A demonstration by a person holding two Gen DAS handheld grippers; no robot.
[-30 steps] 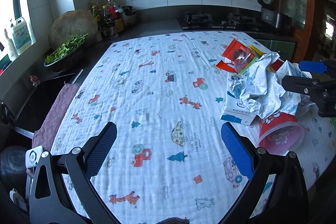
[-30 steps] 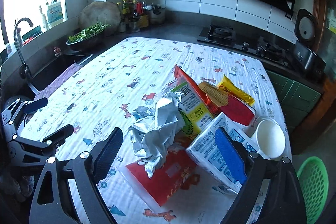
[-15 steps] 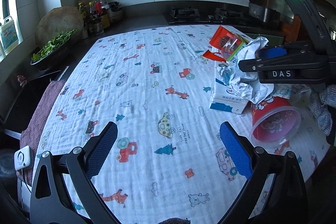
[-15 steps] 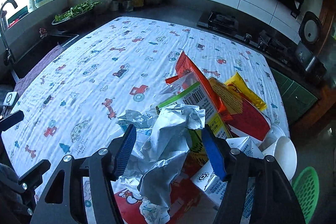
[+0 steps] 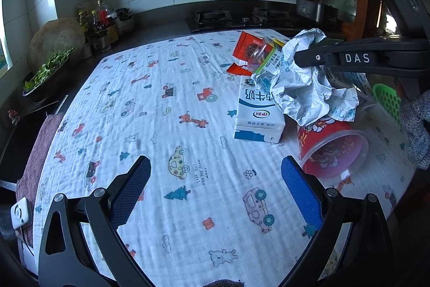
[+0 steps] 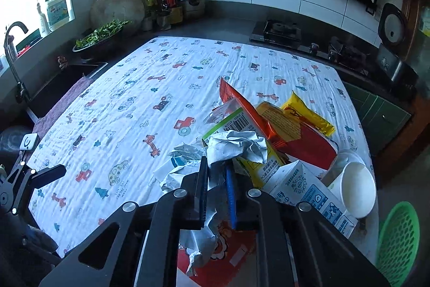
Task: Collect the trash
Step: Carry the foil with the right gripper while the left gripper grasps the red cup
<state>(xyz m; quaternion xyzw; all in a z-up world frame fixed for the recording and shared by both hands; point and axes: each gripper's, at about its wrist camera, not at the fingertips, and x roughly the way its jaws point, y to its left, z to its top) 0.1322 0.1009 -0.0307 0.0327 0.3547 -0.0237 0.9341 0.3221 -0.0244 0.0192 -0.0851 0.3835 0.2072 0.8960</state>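
Kitchen table under a cartoon-print cloth; right tongs clamped on crumpled paper, left tongs apart.

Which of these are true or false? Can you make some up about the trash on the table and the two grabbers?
1. The right gripper is shut on the crumpled paper. True.
2. The left gripper holds the milk carton. False: its jaws stand open over bare tablecloth, holding nothing.
3. The red cup stands upright. False: it lies on its side, mouth facing the left wrist camera.
4. A green basket sits beyond the table's edge. True.
5. The white cup is stacked on the stove. False: it lies on the table by the cartons.
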